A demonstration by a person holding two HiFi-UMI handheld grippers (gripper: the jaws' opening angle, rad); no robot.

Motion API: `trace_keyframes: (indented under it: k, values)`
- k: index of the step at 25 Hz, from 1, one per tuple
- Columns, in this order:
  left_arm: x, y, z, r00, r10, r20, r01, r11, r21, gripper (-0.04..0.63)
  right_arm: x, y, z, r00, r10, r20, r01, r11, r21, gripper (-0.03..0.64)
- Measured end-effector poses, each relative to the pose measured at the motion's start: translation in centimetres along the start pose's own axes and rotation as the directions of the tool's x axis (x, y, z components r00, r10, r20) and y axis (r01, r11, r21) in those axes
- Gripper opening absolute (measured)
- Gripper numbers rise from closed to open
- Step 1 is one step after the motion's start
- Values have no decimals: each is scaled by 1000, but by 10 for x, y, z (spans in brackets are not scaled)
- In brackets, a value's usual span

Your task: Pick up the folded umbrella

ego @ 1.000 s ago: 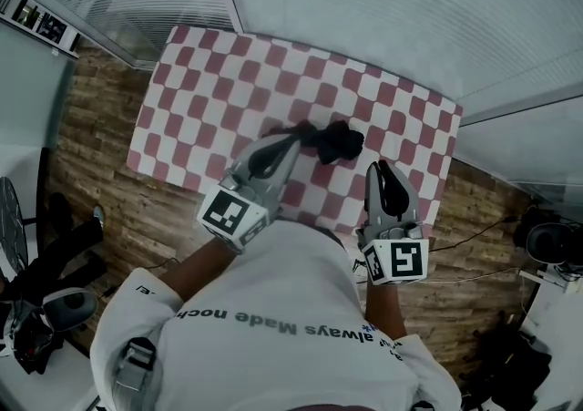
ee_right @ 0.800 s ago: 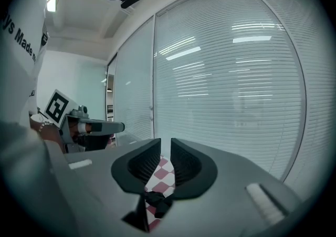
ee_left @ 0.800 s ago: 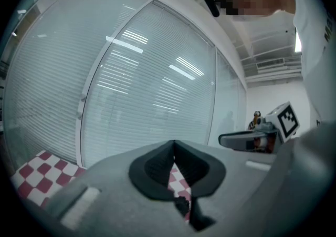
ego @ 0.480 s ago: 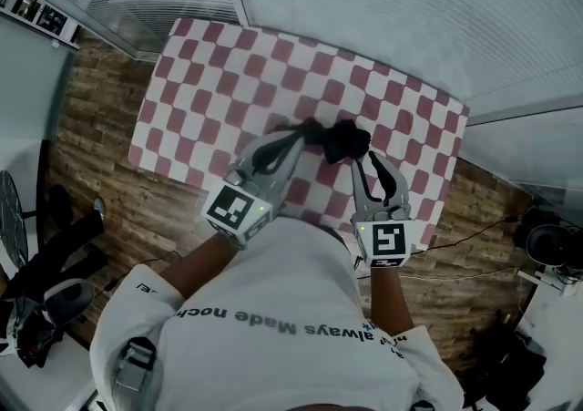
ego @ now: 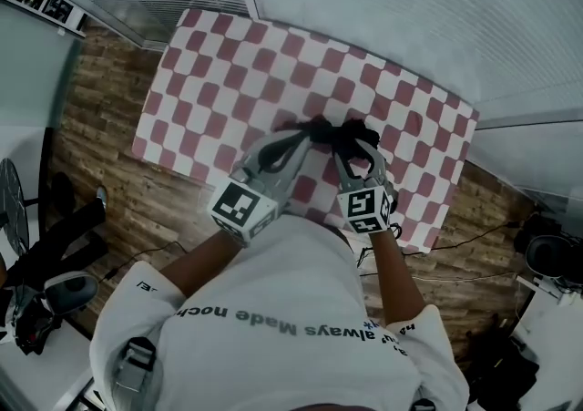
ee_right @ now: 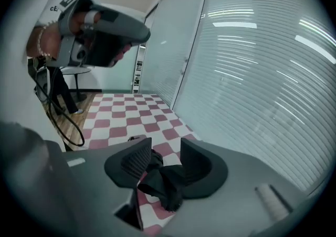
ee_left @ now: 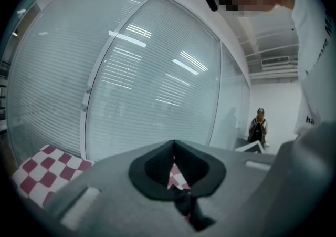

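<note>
The folded umbrella is a black crumpled bundle lying on the red-and-white checked table, near its front right part. My left gripper lies low at the umbrella's left end, shut, with a thin black piece of the umbrella caught between its jaws. My right gripper points down at the bundle from the near side. Its jaws are opening, and the umbrella's black fabric sits between them without being pressed.
Glass walls with blinds run close behind and to the right of the table. Wooden floor lies to the left, with cables at the front right. A person stands far off behind the glass.
My right gripper dropped from the table's near edge onto the umbrella, and its jaws went from shut to parted around the fabric. The left gripper stayed at the umbrella's left end.
</note>
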State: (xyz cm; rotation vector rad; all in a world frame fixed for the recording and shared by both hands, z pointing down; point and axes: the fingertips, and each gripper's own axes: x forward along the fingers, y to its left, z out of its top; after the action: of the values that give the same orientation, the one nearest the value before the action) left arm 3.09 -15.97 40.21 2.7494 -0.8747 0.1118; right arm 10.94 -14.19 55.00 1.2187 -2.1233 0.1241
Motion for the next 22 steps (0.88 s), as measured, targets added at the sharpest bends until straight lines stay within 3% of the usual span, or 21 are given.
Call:
trace_keyframes:
  k: [7, 13, 18, 22]
  values:
    - [2, 8, -9, 1000, 8, -21, -8, 1000, -6, 2, 54, 19, -46, 984, 79, -157, -106, 979, -175, 221]
    - [3, 13, -11, 1000, 19, -19, -19, 1000, -10, 2, 92, 31, -85, 954, 94, -286, -190, 924, -331, 273]
    - [5, 15, -16, 999, 25, -30, -25, 999, -26, 2, 115, 40, -105, 923, 108, -370, -275, 857, -437, 281]
    - [5, 16, -17, 999, 27, -29, -28, 999, -31, 2, 135, 42, -127, 878, 122, -463, -359, 807, -469, 325]
